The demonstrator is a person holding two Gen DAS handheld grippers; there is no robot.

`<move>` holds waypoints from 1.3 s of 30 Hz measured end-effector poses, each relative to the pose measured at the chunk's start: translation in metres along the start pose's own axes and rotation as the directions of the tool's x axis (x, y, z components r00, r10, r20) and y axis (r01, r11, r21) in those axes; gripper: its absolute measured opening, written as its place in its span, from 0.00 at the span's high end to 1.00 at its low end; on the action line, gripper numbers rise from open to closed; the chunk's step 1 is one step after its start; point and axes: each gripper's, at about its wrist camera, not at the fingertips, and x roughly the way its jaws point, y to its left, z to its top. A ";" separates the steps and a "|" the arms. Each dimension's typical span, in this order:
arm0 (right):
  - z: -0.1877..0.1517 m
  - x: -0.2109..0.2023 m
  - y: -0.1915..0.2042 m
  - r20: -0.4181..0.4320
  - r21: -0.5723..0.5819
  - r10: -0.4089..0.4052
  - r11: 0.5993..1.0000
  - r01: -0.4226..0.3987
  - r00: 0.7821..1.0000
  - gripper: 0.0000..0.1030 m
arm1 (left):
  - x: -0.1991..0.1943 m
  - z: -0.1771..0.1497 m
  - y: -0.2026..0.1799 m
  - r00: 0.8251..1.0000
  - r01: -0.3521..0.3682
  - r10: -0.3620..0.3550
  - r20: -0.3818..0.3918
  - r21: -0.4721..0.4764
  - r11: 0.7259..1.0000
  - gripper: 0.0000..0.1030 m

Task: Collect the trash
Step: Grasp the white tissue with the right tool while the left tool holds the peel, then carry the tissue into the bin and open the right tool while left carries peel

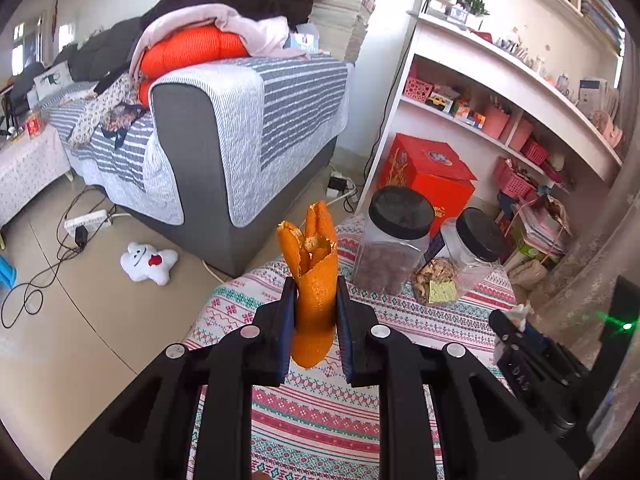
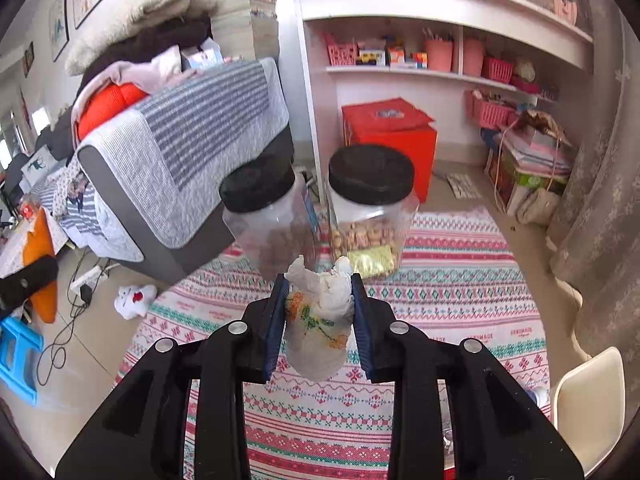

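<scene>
Between my left jaws stands the peel [image 1: 315,280], an orange rind pinched upright by the two blue pads [image 1: 286,322], its torn tips rising past the fingertips and its rounded bottom hanging below them. My left gripper [image 1: 316,300] is clenched on it, held up above the near left part of the tabletop [image 1: 320,412], with nothing under the peel but the patterned cloth.

My right gripper [image 2: 318,304] grasps the tissue [image 2: 320,320], a crumpled white wad with orange and green stains. It fills the gap between the pads, its twisted top poking above the fingertips and its bulk sagging below. It too is lifted off the cloth, over the middle of the tabletop.

Beyond both grippers, toward the far edge, two clear jars with black lids stand side by side, near each other but whether touching I cannot tell. One jar [image 2: 268,220] holds dark brown pieces; the other jar [image 2: 370,208] holds pale snacks and a yellow-green packet. From the right view my left gripper and its peel show at the far left edge.

Past the far edge sit a red box [image 1: 428,176] on the floor against the white shelf [image 1: 500,72], and a sofa [image 1: 224,132] with a striped cover. A white plush toy [image 1: 148,262] lies on the floor off the table's left side.
</scene>
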 end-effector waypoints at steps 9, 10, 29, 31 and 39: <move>-0.010 -0.043 -0.019 0.209 0.012 -0.102 0.995 0.102 0.973 0.71 | -0.038 -0.006 -0.018 0.968 -0.071 0.056 0.243 0.055 0.996 0.80; -0.013 -0.045 -0.021 0.214 0.019 -0.106 0.994 0.104 0.971 0.71 | -0.041 -0.007 -0.021 0.963 -0.074 0.056 0.264 0.059 0.995 0.80; -0.024 -0.079 -0.060 0.297 0.075 -0.173 0.985 0.157 0.939 0.71 | -0.043 -0.043 -0.102 0.933 -0.092 0.000 0.359 0.240 0.966 0.79; -0.025 -0.082 -0.066 0.300 0.079 -0.185 0.982 0.169 0.936 0.71 | -0.044 -0.045 -0.108 0.933 -0.085 -0.009 0.359 0.243 0.966 0.79; -0.032 -0.096 -0.089 0.299 0.097 -0.230 0.973 0.210 0.926 0.71 | -0.051 -0.053 -0.134 0.930 -0.054 -0.049 0.365 0.267 0.962 0.79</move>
